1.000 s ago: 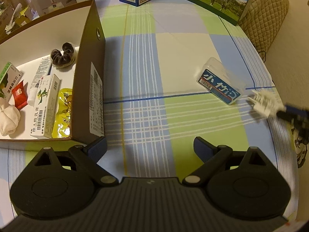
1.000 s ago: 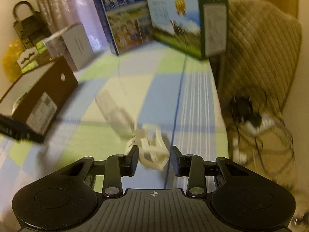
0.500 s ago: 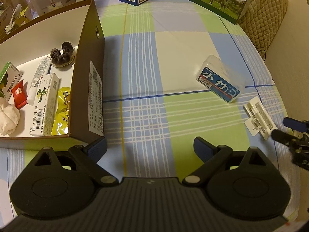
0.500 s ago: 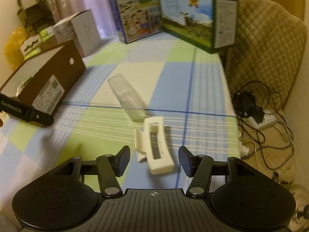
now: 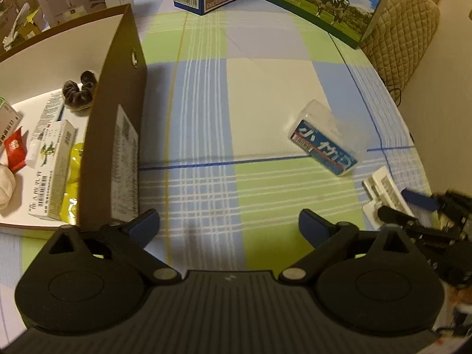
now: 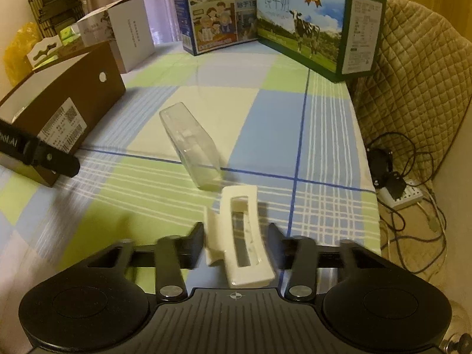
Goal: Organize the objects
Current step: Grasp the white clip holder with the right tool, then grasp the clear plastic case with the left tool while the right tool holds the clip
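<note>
Lying between the spread, untouching fingers of the right hand-held gripper [image 6: 236, 240]: white hair clip [image 6: 243, 236].

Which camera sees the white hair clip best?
The right wrist view: the white hair clip lies whole between the open right gripper fingers. The left wrist view shows only part of it, at the edge.

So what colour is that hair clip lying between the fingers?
The hair clip is cream white, plain, with no pattern; the right wrist view shows it best.
</note>
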Available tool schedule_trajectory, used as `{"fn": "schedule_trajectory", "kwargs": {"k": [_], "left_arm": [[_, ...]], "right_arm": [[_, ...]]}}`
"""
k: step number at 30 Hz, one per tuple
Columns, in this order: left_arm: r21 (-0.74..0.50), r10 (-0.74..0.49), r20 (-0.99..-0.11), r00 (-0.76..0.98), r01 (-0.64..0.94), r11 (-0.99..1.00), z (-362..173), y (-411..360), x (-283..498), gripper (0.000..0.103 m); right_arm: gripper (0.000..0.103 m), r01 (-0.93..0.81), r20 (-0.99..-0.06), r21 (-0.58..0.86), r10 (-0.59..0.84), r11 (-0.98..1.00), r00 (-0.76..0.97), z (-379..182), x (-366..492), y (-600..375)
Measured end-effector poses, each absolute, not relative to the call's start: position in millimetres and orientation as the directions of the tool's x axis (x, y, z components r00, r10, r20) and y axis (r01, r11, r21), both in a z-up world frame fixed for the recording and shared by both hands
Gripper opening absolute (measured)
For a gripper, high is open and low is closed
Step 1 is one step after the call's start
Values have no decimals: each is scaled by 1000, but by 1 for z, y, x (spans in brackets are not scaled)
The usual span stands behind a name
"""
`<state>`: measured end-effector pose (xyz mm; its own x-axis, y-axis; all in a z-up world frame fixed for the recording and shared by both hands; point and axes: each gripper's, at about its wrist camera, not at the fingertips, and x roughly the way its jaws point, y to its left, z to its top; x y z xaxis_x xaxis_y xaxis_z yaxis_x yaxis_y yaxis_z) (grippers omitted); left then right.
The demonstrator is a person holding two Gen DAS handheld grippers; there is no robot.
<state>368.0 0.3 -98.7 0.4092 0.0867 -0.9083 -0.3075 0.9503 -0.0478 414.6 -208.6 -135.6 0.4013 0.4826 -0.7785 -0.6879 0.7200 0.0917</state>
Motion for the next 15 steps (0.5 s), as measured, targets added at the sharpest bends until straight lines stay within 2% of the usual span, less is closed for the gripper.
{"fn": "schedule_trajectory", "kwargs": {"k": [9,15], "left_arm": [[-76,36,-893,448,-231,970,-94,-33,394,100],[-171,-33,-874,485,-242,955,-96,-49,428,100]], "right_arm": [[37,-569,-770,131,445,812,458,-133,431,-235],[37,-542,-763,140,439,829,474,-131,434,-242]]}}
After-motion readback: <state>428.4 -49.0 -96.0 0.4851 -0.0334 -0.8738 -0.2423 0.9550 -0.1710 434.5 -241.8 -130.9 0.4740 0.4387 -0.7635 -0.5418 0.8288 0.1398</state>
